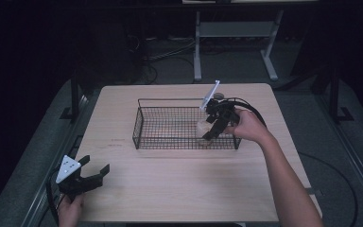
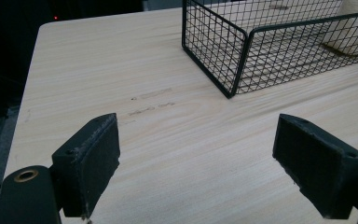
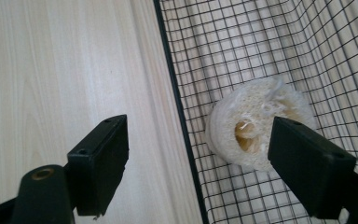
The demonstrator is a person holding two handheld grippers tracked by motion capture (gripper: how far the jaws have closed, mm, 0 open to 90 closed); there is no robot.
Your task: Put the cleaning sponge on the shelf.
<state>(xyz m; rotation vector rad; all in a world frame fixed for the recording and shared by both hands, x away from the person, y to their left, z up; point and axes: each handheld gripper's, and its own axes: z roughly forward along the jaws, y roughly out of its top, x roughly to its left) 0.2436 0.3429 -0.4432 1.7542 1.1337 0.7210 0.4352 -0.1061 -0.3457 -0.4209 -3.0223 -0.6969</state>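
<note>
Faint marks on the table (image 2: 151, 100) — perhaps print — unreadable.

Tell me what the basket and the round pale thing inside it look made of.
Basket: thin wire grid on a thicker rim, matte black, probably coated metal. Round thing: pale, coarse tangled fibres around a yellowish hollow core, likely a loofah slice. Table: light wood-grain top, possibly laminate.

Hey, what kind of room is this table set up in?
Probably a lab or recording workspace: a bare wooden table in a dark room, cables on the floor behind it, and a metal bench frame beyond.
</note>
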